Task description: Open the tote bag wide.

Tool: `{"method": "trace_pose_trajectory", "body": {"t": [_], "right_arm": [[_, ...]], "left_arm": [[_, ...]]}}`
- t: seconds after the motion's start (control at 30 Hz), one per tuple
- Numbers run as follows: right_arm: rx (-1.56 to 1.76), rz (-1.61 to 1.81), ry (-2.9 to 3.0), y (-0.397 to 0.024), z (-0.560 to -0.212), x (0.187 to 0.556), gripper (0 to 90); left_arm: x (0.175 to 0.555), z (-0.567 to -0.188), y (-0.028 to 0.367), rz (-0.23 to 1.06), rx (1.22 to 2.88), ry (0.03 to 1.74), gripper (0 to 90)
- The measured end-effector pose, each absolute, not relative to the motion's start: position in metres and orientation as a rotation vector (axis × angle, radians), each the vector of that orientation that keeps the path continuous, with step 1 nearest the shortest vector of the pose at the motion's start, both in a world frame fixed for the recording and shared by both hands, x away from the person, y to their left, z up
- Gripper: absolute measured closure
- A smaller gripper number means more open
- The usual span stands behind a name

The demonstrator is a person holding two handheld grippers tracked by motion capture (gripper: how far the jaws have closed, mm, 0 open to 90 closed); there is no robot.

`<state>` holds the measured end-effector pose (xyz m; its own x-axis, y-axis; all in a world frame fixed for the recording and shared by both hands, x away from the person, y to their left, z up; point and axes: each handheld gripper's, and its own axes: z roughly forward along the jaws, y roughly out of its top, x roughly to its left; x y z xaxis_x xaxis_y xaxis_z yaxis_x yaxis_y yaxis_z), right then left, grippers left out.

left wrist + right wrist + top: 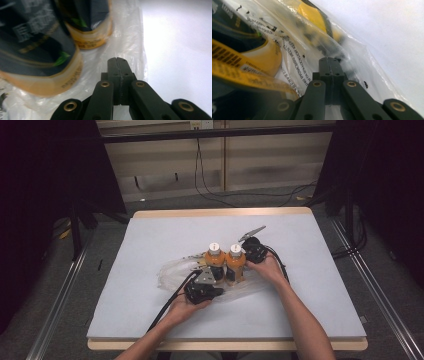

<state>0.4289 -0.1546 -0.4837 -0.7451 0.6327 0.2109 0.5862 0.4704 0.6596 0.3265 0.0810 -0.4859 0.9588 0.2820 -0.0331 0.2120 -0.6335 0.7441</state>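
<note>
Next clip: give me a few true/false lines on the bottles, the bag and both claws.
1. Two bottles stand upright: left bottle, right bottle. True.
2. The bottles have black caps. False: the caps are white.
3. The left claw is wide open. False: its jaws are shut together.
4. A clear plastic bag lies under the bottles. True.
5. The right claw is shut, its tips at the bag. True.
6. The tabletop is red. False: it is pale grey.

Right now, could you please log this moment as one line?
left tongs: shut on plastic bag | right tongs: shut on plastic bag | two bottles upright on bag
</note>
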Motion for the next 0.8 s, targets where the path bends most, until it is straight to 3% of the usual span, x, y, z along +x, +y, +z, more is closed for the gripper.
{"method": "trace_pose_trajectory", "body": {"t": [0.8], "right_arm": [[1.133, 1.069, 2.573, -0.142, -0.482, 0.444, 90.0]], "left_arm": [[0.315, -0.484, 0.082, 0.028, 2.306, 0.271, 90.0]]}}
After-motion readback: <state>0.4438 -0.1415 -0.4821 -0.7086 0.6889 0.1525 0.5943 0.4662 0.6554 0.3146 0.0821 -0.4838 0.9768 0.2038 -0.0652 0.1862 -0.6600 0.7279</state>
